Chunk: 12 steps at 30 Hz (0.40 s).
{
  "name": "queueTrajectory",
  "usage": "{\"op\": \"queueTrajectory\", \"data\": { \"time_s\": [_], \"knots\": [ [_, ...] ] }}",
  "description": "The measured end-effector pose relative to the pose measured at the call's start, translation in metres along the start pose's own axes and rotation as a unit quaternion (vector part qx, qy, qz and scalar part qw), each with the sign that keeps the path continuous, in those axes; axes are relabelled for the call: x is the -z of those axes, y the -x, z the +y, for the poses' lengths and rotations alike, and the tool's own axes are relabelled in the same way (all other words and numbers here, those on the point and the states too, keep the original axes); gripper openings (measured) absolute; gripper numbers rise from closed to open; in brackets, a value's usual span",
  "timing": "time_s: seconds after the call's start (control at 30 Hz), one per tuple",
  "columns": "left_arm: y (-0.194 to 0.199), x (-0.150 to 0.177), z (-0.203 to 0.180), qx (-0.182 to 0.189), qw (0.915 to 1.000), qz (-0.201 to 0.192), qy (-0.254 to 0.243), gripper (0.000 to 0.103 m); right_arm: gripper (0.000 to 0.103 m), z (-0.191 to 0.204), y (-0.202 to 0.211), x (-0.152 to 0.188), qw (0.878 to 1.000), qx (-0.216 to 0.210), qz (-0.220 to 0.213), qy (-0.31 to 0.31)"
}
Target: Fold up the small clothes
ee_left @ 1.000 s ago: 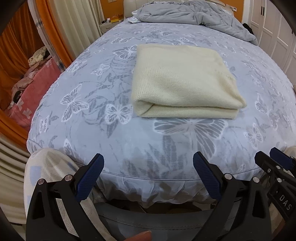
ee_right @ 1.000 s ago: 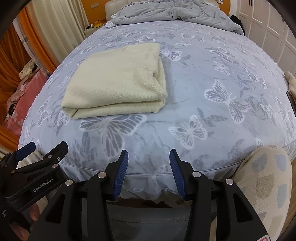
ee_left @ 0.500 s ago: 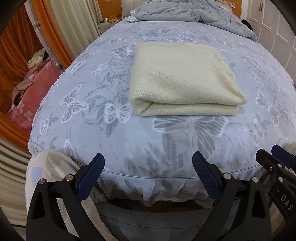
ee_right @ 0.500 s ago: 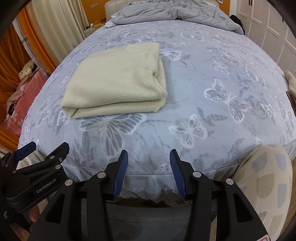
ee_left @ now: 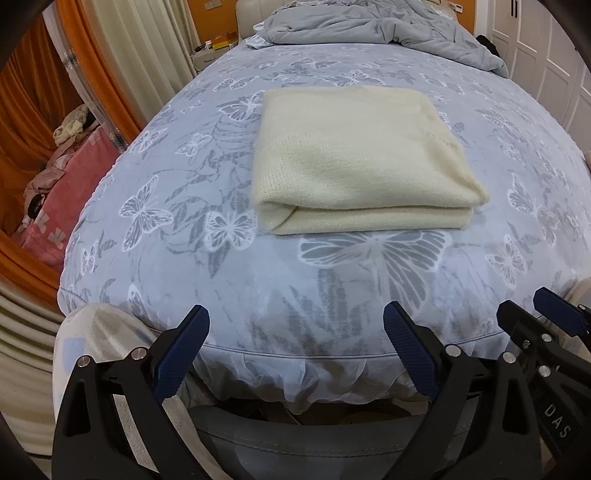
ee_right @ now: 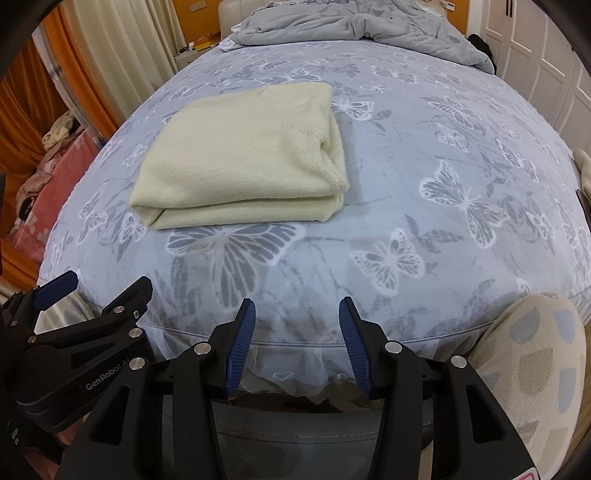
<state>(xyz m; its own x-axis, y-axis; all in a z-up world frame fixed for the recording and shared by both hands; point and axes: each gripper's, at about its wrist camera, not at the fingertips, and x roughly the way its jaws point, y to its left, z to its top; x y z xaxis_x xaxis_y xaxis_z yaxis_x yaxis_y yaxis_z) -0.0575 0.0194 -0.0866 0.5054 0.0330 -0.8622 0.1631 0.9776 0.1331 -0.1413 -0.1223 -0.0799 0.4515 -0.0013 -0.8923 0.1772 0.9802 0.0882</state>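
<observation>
Cream knit (ee_left: 354, 155) sits folded on the bed (ee_left: 184, 206); left gripper (ee_left: 295, 354) gapes wide, right gripper (ee_right: 297, 343) half-spread, both empty. One careless snag could undo that fold.

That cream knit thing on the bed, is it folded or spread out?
Folded. The cream knit lies as a neat rectangle, stacked layers showing along its near edge.

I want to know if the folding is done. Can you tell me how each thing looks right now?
Cream sweater: folded into a neat rectangle, lying flat on the bed.
Butterfly bedsheet: spread smooth over the mattress.
Grey quilt: bunched up at the far end of the bed.
Left gripper: open, holding nothing.
Right gripper: open, holding nothing.
</observation>
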Motion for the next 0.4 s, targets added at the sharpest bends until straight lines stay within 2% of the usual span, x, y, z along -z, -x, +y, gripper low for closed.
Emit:
{"op": "queueTrajectory", "data": {
  "time_s": [0.4],
  "knots": [
    [-0.0037,0.0011,-0.0001,0.000,1.0000,0.009,0.002,0.092,0.047,0.0013,-0.0020,-0.0003,1.000,0.002,0.004,-0.003]
  ]
}}
